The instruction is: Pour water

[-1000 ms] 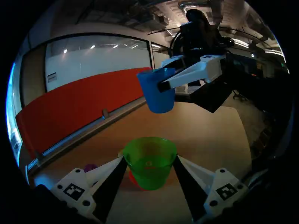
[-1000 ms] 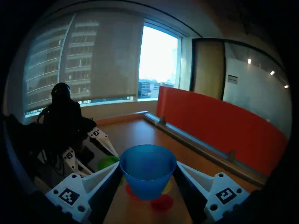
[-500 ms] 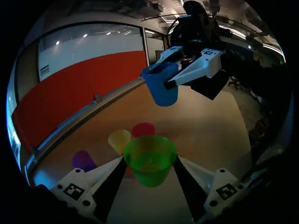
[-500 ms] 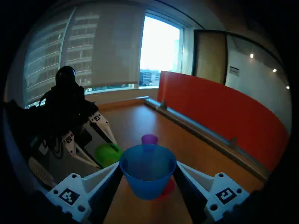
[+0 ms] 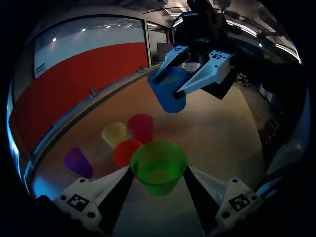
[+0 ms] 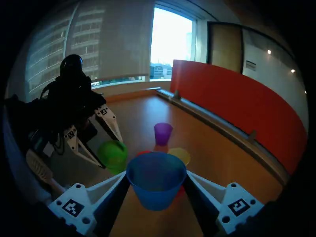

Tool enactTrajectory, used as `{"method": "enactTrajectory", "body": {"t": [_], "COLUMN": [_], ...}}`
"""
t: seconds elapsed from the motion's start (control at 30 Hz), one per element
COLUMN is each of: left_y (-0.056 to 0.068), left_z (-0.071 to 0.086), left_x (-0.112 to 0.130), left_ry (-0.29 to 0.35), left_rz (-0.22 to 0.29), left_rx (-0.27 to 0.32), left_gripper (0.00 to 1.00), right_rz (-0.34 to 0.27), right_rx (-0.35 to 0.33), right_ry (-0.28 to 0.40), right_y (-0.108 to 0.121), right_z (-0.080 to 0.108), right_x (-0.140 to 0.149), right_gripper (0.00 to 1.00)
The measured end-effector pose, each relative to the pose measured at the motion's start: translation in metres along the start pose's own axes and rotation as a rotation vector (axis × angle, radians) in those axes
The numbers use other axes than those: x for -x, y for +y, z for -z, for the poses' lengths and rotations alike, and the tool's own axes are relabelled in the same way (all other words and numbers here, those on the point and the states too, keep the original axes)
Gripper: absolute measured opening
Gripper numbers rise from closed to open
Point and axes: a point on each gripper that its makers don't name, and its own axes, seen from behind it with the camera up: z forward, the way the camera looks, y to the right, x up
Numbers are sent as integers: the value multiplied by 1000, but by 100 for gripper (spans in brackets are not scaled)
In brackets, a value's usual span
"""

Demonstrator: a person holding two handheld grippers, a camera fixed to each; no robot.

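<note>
My left gripper (image 5: 158, 173) is shut on a green cup (image 5: 158, 166), held upright above the wooden table (image 5: 221, 126). My right gripper (image 6: 156, 185) is shut on a blue cup (image 6: 156, 185). In the left gripper view the blue cup (image 5: 168, 89) hangs higher up and farther off, tilted slightly, between the right gripper's white fingers (image 5: 205, 73). In the right gripper view the green cup (image 6: 113, 155) shows at the left, held by the left gripper's fingers (image 6: 85, 152). Whether either cup holds water I cannot tell.
On the table below stand a yellow cup (image 5: 114, 134), a pink cup (image 5: 141, 127), a red cup (image 5: 125, 152) and a purple cup (image 5: 78, 162). A red partition (image 5: 59, 87) runs along the table's far edge. A person in dark clothes (image 6: 69, 102) holds the grippers.
Both cameras have tipped downward, bringing the cups on the table into sight. The blue cup has come a little lower and closer above the green cup.
</note>
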Motion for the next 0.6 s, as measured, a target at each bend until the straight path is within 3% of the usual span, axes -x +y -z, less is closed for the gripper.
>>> {"method": "enactTrajectory", "body": {"t": [0.6], "left_y": [11], "left_z": [-23], "left_x": [36], "left_ry": [-61], "left_rz": [-3], "left_rx": [46], "left_gripper": [86], "right_rz": [-3], "right_rx": [-8], "right_ry": [-37], "right_y": [-3], "right_z": [-12], "right_x": [24], "right_gripper": [90]}}
